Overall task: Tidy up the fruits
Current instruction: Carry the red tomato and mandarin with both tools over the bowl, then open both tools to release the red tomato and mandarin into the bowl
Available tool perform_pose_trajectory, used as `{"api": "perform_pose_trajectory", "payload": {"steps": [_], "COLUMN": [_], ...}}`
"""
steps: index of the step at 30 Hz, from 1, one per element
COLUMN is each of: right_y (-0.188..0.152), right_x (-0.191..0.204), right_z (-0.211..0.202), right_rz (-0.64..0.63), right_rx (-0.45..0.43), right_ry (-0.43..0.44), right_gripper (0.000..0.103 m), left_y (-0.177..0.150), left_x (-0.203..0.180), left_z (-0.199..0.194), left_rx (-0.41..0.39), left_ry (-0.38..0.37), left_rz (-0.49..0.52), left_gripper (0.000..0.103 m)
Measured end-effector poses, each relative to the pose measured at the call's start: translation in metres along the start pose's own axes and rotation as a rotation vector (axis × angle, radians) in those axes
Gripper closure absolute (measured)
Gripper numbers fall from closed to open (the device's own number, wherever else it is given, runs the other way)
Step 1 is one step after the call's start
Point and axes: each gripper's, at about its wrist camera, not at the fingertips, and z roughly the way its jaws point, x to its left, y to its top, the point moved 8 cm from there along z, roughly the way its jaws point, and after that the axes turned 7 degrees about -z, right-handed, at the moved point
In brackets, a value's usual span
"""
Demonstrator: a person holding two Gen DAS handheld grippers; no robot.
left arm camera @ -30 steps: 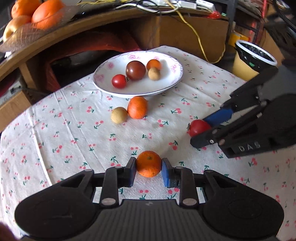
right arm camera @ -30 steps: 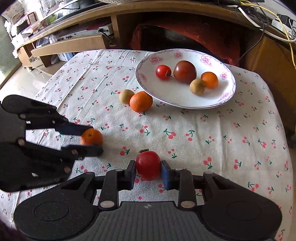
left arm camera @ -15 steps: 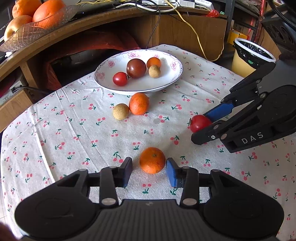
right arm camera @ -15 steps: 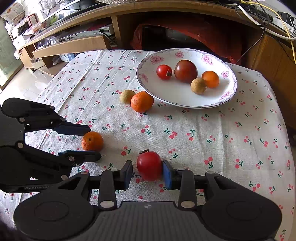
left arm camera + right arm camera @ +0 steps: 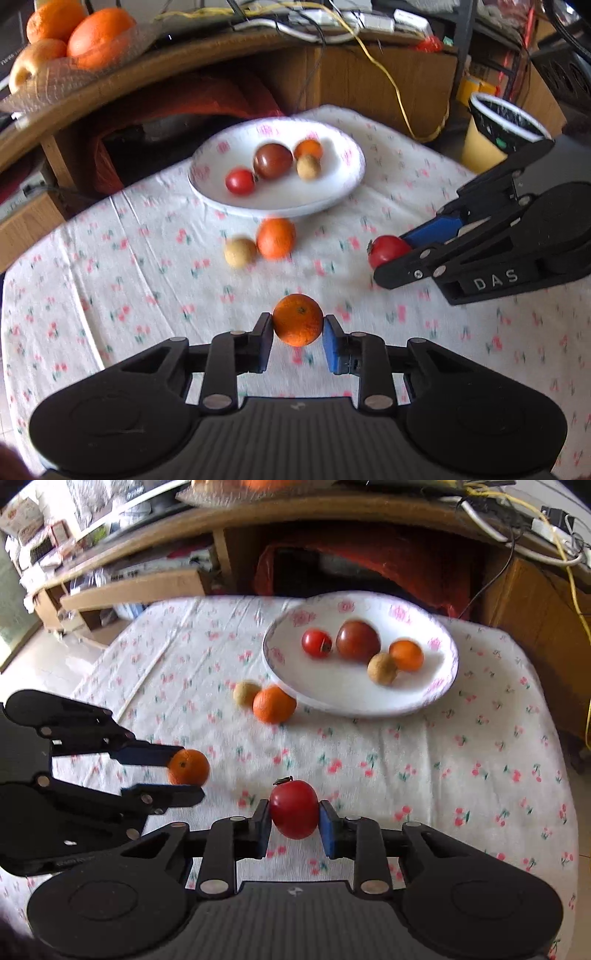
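Note:
A small orange (image 5: 298, 321) sits between the blue pads of my left gripper (image 5: 298, 326), whose jaws are closing and press on both its sides. A red tomato (image 5: 294, 806) with a green stem is pinched the same way by my right gripper (image 5: 294, 814), its jaws closing too. Each gripper shows in the other's view: the left gripper (image 5: 186, 773) low on the left, the right gripper (image 5: 388, 258) on the right. Further back stands a white flowered plate (image 5: 280, 201) with several fruits. Just in front of it lie another orange (image 5: 276, 238) and a tan round fruit (image 5: 239, 252).
A cherry-print cloth (image 5: 424, 760) covers the table. Behind it runs a curved wooden desk (image 5: 184, 55) with cables and a glass bowl of oranges (image 5: 74, 37). A yellow bin with a black liner (image 5: 495, 136) stands past the table's right edge.
The left jaws, apart from the small orange half a second ago, have closed on it again. The right jaws have tightened on the tomato. Neither hand has shifted much.

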Motion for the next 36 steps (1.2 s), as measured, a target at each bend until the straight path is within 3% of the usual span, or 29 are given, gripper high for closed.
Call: {"api": "perform_pose_trajectory", "payload": {"steps": [15, 25, 36], "right_y": [0.057, 0.059, 0.061], "right_x": [-0.042, -0.062, -0.067], "right_z": [0.011, 0.038, 0.045], "right_rz": [0.072, 0.086, 0.105], "right_rx": [-0.105, -0.077, -0.082], "right_ry": [-0.068, -0.087, -0.087], "right_gripper": [0.080, 0.080, 0.078], "left_y": [0.078, 0.083, 0.084], "left_x": [0.009, 0.013, 0.019], "left_z": [0.032, 0.066, 0.070], "left_rx": [-0.105, -0.061, -0.063], "left_ry": [0.058, 0.094, 0.095], "left_rz": [-0.004, 0.011, -0.011], "left_gripper": [0.066, 0.066, 0.064]}}
